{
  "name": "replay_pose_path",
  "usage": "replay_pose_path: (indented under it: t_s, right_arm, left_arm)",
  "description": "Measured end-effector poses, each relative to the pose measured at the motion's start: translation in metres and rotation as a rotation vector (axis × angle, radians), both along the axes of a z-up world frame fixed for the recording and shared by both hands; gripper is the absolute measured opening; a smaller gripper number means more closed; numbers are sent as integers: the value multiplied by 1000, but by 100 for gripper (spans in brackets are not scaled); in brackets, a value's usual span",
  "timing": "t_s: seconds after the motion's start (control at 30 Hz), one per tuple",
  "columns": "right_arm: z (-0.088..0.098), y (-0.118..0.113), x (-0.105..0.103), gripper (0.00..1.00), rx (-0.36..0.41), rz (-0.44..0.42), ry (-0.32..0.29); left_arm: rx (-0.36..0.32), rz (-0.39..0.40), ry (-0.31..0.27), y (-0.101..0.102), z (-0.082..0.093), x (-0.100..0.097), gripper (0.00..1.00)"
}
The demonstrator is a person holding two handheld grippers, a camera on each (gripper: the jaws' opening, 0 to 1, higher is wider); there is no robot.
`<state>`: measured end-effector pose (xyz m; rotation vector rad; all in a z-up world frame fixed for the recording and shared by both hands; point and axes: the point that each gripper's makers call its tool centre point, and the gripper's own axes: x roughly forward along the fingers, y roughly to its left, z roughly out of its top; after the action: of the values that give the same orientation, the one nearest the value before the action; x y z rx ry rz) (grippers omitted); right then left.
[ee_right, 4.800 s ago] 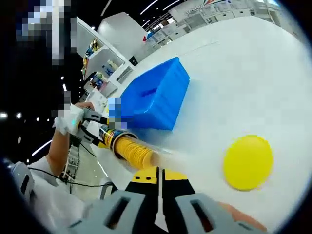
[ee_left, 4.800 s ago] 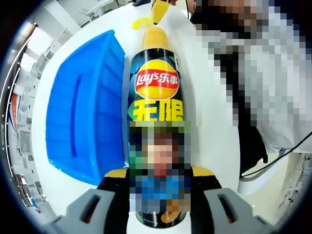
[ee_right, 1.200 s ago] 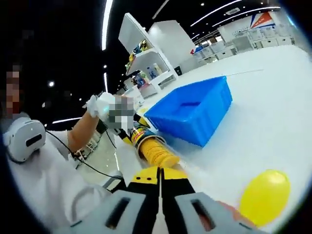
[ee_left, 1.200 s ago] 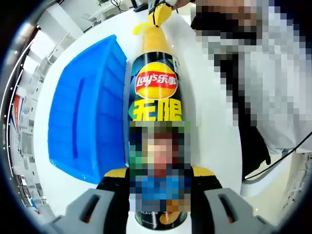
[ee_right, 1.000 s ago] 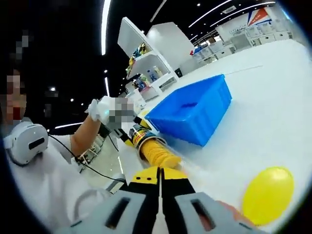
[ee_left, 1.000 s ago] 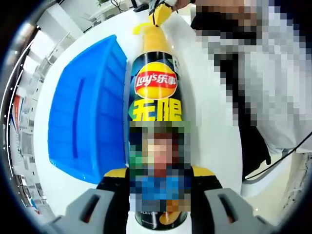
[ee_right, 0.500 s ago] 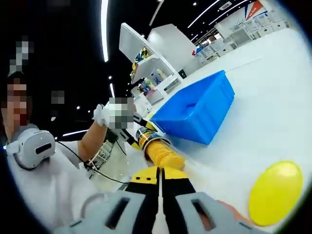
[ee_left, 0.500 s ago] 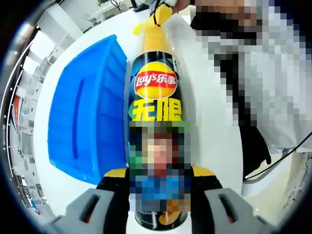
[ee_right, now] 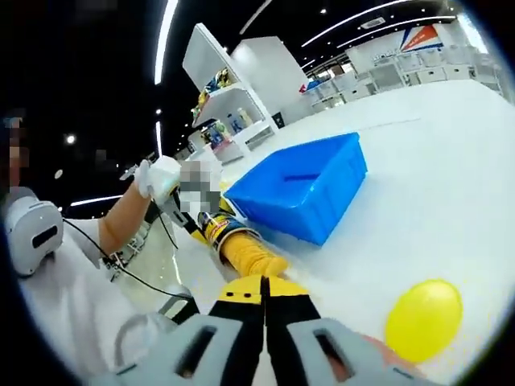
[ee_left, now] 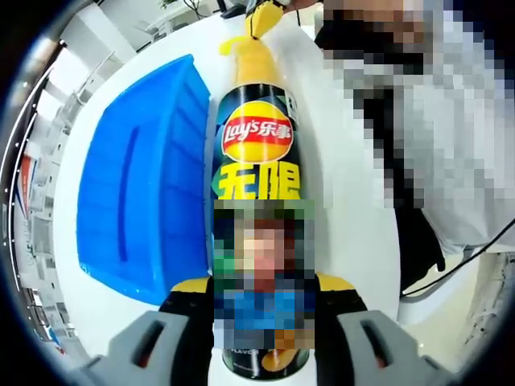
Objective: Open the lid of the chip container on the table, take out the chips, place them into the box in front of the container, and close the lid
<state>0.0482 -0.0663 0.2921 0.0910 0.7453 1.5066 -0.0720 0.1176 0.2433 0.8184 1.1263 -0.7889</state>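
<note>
Left gripper (ee_left: 257, 322) — jaws clamped on the chip can (ee_left: 257, 185), lying along its view. Right gripper (ee_right: 263, 293) — jaws closed together at the chip stack (ee_right: 248, 254) protruding from the can's mouth. Blue box (ee_left: 141, 173) beside can; yellow lid (ee_right: 423, 320) loose on white table (ee_right: 418, 185).

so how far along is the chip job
Lid is off: the yellow lid lies on the white table. In hand: the left gripper holds the chip container while the right gripper draws the chip stack out. Left: chips into the blue box, then closing the lid.
</note>
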Motion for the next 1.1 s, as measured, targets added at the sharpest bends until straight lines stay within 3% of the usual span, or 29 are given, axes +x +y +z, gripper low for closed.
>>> replay_pose_path:
  t_s: [0.23, 0.4, 0.5, 1.1]
  right_arm:
    - [7, -2, -6, 0, -1, -22, -14]
    - [18, -2, -12, 0, 29, -10, -147]
    - [20, -4, -7, 0, 30, -12, -172]
    - [32, -16, 15, 0, 28, -65, -176]
  left_arm:
    - [-13, 8, 3, 0, 0, -1, 48]
    - [-20, 10, 4, 0, 0, 0, 48]
    - [-20, 10, 5, 0, 0, 0, 48]
    - [-22, 9, 13, 1, -2, 2, 49]
